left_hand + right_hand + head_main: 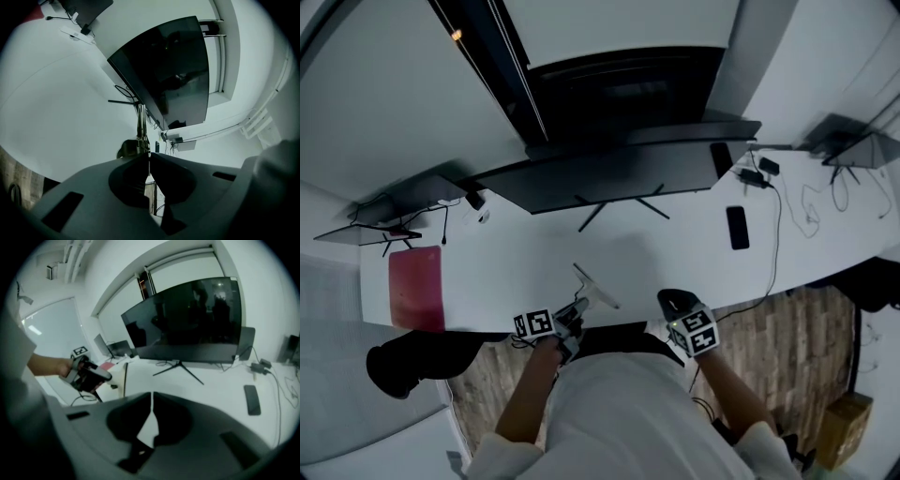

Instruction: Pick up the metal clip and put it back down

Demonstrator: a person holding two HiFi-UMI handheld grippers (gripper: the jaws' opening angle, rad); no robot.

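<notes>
The metal clip is a long, thin silver piece, and my left gripper is shut on its near end. It sticks out past the jaws over the front part of the white table. In the left gripper view the clip rises straight out of the closed left gripper. My right gripper hovers at the table's front edge, right of the clip and apart from it. Its jaws meet with nothing between them in the right gripper view, which also shows the left gripper and the clip.
A large dark monitor on a splayed stand fills the back of the table. A black phone lies to the right, with cables and an adapter behind it. A red pad lies at the left end.
</notes>
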